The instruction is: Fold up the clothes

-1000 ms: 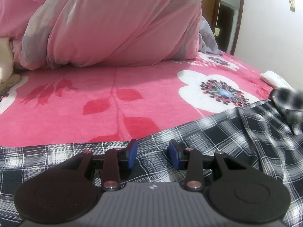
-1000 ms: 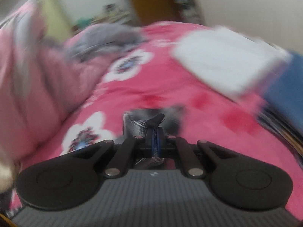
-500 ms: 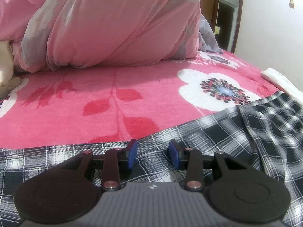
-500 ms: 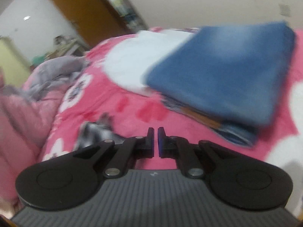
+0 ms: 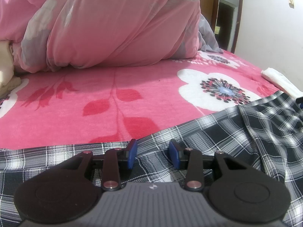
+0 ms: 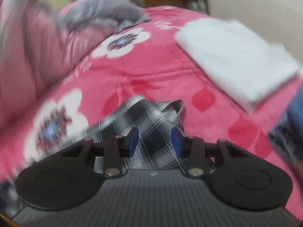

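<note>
I see a bed covered by a bright pink blanket (image 5: 106, 87) printed with red leaves and big white flowers; one white flower (image 5: 217, 89) with a dark, dotted centre serves as my landmark. Beyond that flower a bulky pink quilt (image 5: 117, 24) is heaped up, with a grey cloth (image 5: 207, 36) tucked beside it. Past the quilt I make out a dark doorway (image 5: 226, 26) and, on the same side as the flower, a plain pale wall (image 5: 270, 28). A folded white cloth (image 5: 278, 79) lies near the bed's edge, on the wall side of the flower.

The plaid shirt (image 5: 236, 138), black, grey and white, lies spread on the blanket on the near side of the flower, its far edge reaching almost up to the petals and its cloth rumpled into folds toward the wall.

My left gripper (image 5: 153, 153) hangs low over the shirt with its blue pads apart and nothing pinched between them; the plaid shows in the gap.

The right wrist view is blurred. My right gripper (image 6: 155, 141) sits over a bunched plaid end (image 6: 151, 117) of the shirt, its jaws opening, the pads clear of the fabric. Ahead of it lie the pink blanket, the folded white cloth (image 6: 236, 60) and, at the frame's edge, something blue (image 6: 297, 109) that I cannot identify.
</note>
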`<act>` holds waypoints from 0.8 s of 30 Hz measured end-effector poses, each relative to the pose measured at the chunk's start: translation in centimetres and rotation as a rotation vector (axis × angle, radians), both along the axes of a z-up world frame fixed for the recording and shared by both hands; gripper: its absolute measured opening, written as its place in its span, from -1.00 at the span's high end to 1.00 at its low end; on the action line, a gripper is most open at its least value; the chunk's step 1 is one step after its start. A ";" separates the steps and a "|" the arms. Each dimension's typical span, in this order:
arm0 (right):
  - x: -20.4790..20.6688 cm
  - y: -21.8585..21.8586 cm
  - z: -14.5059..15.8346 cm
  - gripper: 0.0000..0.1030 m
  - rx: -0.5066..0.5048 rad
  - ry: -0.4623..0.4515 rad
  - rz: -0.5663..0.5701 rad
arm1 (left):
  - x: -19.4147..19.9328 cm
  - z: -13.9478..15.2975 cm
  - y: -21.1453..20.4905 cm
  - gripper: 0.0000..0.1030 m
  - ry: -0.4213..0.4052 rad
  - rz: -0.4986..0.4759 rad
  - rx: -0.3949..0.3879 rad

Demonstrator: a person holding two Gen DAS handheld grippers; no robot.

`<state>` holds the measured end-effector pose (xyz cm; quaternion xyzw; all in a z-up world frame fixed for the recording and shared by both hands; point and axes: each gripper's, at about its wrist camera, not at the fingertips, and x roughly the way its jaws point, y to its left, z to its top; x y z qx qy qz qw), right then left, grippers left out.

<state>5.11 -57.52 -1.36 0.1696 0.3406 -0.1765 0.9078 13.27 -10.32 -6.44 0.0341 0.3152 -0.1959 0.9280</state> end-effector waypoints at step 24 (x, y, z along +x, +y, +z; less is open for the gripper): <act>-1.2 3.1 -0.8 0.99 -0.368 0.085 0.070 | 0.0 0.0 0.0 0.25 -0.002 -0.001 0.007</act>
